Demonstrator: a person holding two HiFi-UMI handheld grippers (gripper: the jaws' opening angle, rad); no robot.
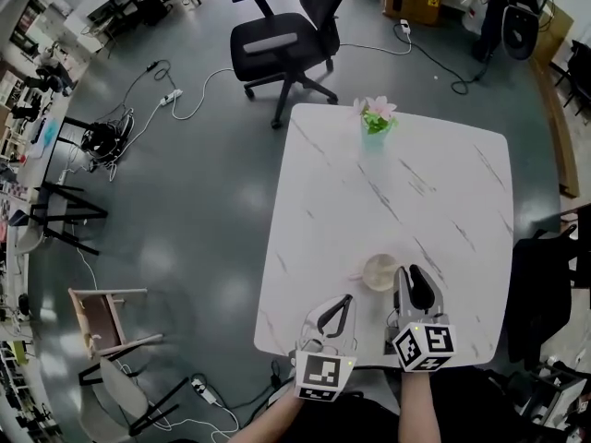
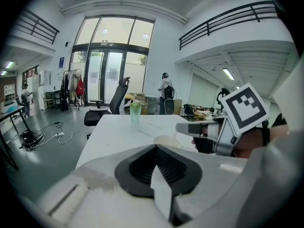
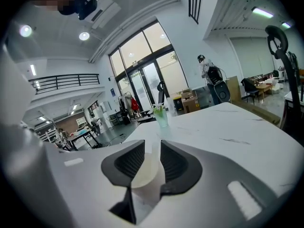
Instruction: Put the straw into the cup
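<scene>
Across the white marbled worktop [image 1: 397,183], a vase of flowers [image 1: 376,118] stands at the far edge and the cup [image 1: 379,272] near the front edge. The left gripper [image 1: 345,301] hangs near the cup, its jaws together on nothing. The right gripper [image 1: 409,271] reaches about level beside the cup, its jaws drawn to a narrow gap with the straw [image 3: 153,156] seemingly pinched between the pads. The straw's long axis stands roughly upright, lower end toward the cup's mouth; whether it is already inside I cannot tell. By its look the straw is light, thin-walled and easily crushed or bent, so a gentle hold around mid-length should suit it.
</scene>
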